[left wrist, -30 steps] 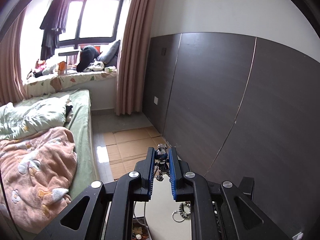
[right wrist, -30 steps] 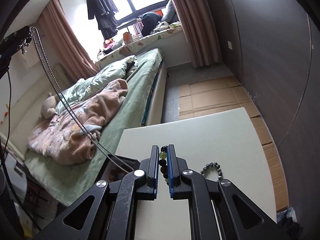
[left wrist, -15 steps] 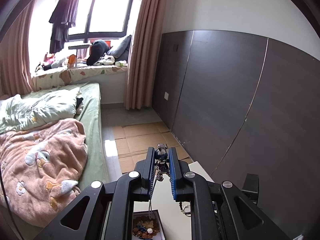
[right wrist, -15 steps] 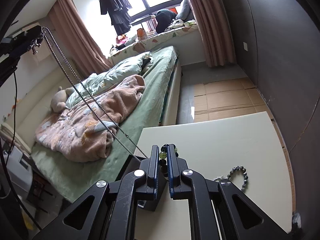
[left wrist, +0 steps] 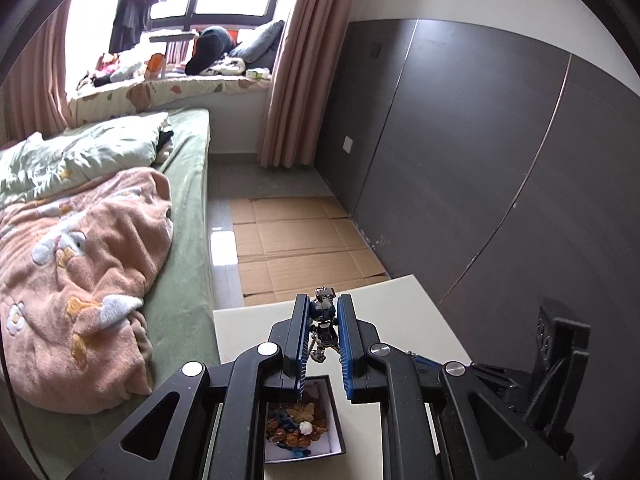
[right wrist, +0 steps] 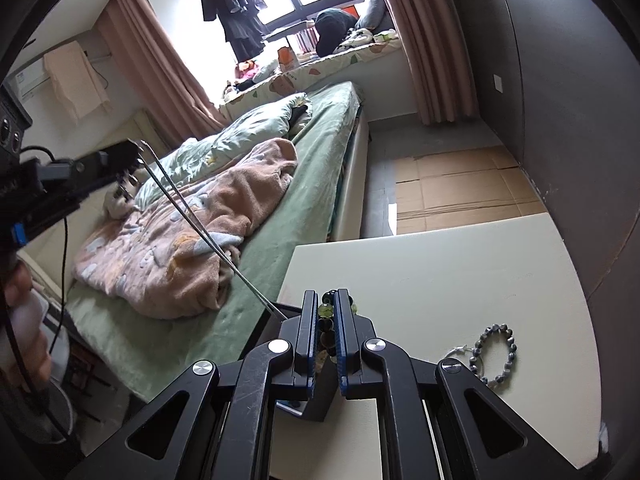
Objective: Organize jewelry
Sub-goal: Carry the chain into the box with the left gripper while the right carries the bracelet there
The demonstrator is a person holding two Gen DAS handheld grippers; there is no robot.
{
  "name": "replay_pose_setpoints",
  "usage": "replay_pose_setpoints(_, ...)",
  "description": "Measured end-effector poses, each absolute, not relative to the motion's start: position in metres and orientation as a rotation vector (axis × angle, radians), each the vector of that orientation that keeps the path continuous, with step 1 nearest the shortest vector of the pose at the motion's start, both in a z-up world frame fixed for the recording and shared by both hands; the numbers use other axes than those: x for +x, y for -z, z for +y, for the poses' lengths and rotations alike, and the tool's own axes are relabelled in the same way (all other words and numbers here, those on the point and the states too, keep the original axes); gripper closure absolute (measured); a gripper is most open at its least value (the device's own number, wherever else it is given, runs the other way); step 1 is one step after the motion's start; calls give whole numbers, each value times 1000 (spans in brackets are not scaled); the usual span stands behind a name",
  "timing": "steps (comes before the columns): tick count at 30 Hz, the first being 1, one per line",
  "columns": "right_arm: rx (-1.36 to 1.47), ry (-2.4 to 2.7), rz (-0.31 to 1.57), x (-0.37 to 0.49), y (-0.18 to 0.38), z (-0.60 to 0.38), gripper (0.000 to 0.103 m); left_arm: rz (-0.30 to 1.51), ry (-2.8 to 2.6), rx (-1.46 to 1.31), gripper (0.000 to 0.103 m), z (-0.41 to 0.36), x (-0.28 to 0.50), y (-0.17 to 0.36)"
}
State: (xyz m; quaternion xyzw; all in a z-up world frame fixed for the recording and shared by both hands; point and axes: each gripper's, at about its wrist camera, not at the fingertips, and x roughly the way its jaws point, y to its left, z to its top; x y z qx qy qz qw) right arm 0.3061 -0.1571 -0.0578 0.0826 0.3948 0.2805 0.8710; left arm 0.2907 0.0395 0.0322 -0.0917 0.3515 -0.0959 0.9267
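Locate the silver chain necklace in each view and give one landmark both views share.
Left wrist: the chain necklace's robot pendant sits pinched in the left gripper, low centre.
Right wrist: the necklace's chain slants from upper left down toward centre.
Shared landmark: the pink blanket on the bed.

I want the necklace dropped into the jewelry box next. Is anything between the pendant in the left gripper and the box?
Nothing visible. The pendant hangs in the left gripper right above the open box, which already holds other jewelry.
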Motion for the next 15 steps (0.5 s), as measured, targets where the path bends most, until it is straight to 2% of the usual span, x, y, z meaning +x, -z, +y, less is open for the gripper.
replay_pose_setpoints(15, 166, -612, 850, 313, 61, -133, 94, 1043, 141, -371, 86, 63, 326, 84)
